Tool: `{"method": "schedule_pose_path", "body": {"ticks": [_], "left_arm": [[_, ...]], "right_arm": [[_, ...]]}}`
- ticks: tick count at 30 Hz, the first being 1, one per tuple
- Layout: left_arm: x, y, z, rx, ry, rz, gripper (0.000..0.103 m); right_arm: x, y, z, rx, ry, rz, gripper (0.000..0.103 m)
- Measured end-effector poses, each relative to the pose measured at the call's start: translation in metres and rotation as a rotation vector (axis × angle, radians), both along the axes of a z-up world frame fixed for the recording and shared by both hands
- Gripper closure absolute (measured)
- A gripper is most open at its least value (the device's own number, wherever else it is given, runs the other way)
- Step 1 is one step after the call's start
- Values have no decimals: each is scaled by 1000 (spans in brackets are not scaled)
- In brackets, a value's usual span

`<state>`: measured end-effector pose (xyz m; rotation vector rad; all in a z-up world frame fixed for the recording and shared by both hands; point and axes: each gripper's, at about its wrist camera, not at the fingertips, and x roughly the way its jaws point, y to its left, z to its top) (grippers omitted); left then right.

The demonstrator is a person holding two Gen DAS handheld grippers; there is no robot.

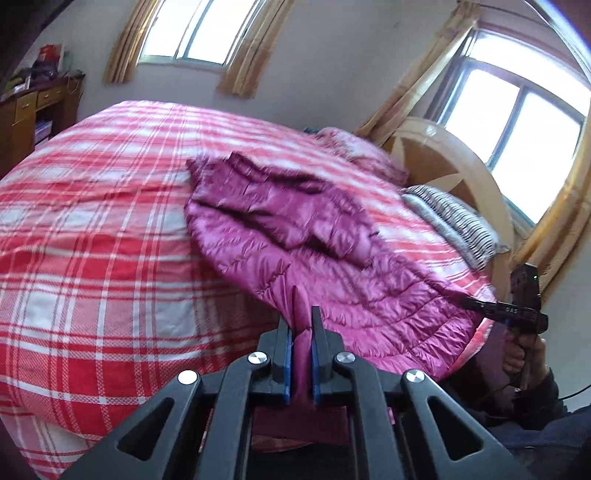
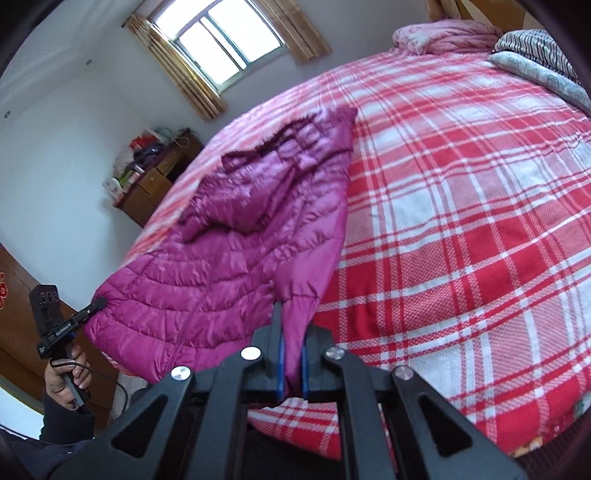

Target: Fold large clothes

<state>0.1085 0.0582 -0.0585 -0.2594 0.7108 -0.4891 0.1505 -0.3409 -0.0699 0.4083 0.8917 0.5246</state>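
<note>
A magenta quilted down jacket (image 1: 295, 236) lies spread on a bed with a red and white plaid cover (image 1: 92, 221). My left gripper (image 1: 303, 314) is shut on a pinch of the jacket's hem near the bed's front edge. My right gripper (image 2: 291, 314) is shut on another part of the hem (image 2: 295, 295). The jacket (image 2: 240, 229) stretches away from both grippers across the bed (image 2: 461, 221). The right gripper also shows in the left wrist view (image 1: 469, 301), clamped on the hem corner. The left gripper shows in the right wrist view (image 2: 98, 304), also on the hem.
A wooden headboard (image 1: 443, 162), a striped pillow (image 1: 454, 221) and a pink quilt (image 1: 354, 147) lie at the head of the bed. A wooden dresser (image 1: 26, 114) with clutter stands by the far wall. Curtained windows (image 1: 192, 29) are behind.
</note>
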Motion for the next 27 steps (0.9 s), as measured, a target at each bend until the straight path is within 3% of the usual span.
{"method": "schedule_pose_path", "body": {"ticks": [7, 12, 15, 21, 24, 27], "left_arm": [[-12, 14, 49, -47, -92, -20, 97], [-20, 22, 71, -101, -128, -33, 97], [-28, 15, 82, -87, -165, -61, 97], [8, 24, 65, -90, -110, -42, 97], [48, 30, 52, -103, -57, -26, 97], [90, 28, 41, -67, -21, 3, 97]], "right_arm": [[-14, -21, 63, 131, -100, -44, 95], [-23, -25, 95, 192, -161, -54, 95], [-27, -23, 110, 185, -201, -55, 95], [11, -34, 104, 208, -166, -108, 95], [48, -23, 94, 200, -127, -120, 95], [81, -13, 85, 187, -92, -141, 95]]}}
